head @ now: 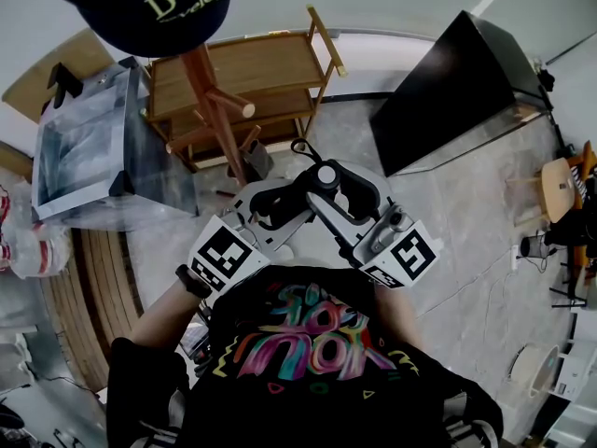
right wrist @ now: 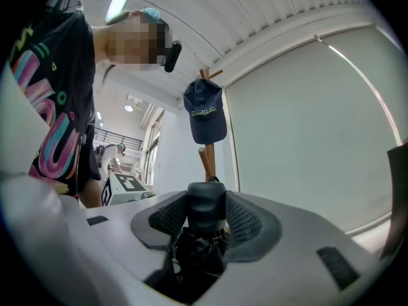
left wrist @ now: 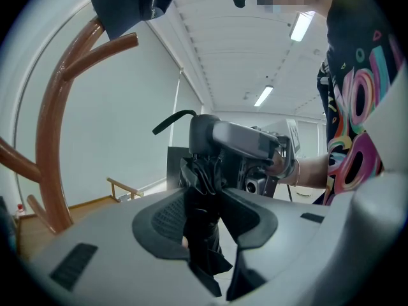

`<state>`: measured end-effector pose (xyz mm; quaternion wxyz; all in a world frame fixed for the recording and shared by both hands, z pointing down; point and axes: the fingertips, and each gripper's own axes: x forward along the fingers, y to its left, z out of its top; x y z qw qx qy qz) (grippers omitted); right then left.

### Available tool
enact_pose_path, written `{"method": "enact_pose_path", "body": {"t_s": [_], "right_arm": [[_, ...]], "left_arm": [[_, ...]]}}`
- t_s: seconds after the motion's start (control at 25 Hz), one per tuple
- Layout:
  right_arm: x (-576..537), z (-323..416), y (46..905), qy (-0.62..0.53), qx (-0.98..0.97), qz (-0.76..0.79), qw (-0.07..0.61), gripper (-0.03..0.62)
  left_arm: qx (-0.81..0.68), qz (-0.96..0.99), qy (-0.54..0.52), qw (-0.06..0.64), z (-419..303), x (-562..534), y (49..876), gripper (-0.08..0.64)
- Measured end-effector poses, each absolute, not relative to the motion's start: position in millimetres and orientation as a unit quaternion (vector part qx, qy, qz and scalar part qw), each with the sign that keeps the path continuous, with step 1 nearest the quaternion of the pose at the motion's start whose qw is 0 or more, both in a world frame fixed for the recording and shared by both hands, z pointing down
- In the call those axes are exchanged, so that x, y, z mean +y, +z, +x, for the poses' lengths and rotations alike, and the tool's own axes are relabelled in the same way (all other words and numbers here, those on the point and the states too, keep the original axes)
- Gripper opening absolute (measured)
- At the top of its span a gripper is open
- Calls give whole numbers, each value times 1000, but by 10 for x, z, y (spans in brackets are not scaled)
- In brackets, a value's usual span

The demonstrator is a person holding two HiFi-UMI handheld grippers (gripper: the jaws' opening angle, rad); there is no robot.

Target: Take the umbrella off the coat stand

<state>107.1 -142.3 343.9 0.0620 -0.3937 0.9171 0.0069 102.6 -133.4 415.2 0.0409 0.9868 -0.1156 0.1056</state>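
Umbrella (head: 322,180) is off the coat stand (head: 210,91), I judge; my left gripper (left wrist: 207,220) pinches its folded fabric, my right gripper (right wrist: 206,220) clamps the handle (right wrist: 206,204), keeping it steady.

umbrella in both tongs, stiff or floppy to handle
The umbrella probably handles semi-stiff: its loose black fabric folds look floppy in the left tongs, while the smooth hard handle in the right tongs may slip. Compact, so likely light.
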Motion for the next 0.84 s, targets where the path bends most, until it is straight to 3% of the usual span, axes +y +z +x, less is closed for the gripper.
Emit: {"method": "enact_pose_path", "body": {"t_s": [0.84], "right_arm": [[-1426,1133,3471,6,921,-387,47,202]], "left_arm": [[-119,987,98,50,1117,-1333,4179,161]]}}
